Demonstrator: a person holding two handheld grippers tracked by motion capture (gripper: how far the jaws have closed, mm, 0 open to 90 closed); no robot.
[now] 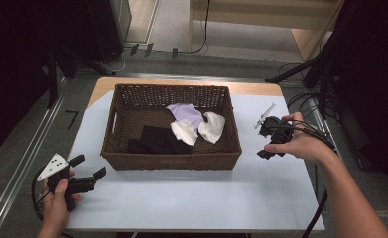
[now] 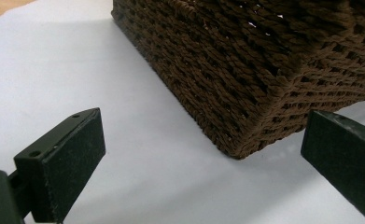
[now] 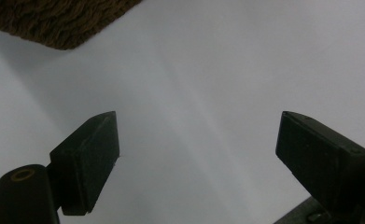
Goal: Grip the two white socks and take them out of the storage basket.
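A brown wicker basket point(image 1: 113, 130) stands mid-table and holds a lavender cloth point(image 1: 185, 113), two white rolled pieces point(image 1: 212, 126) and a black cloth point(image 1: 157, 139). My left gripper point(image 1: 88, 166) rests at the table's left front, open, with nothing between its jaws. In the left gripper view its jaws point(image 2: 203, 161) point at the basket's near corner point(image 2: 245, 93). My right gripper point(image 1: 265, 144) is held above the table to the right of the basket, pointing down. In the right gripper view its jaws point(image 3: 199, 149) stand wide apart over bare white cover, with a basket corner point(image 3: 54, 23) at the upper left.
A white sheet point(image 1: 191, 193) covers the wooden table. Cables point(image 1: 315, 218) trail from both grippers. Beyond the table lie a grey floor, dark stands point(image 1: 325, 74) at the right and a pale wooden bench point(image 1: 261, 15) at the back.
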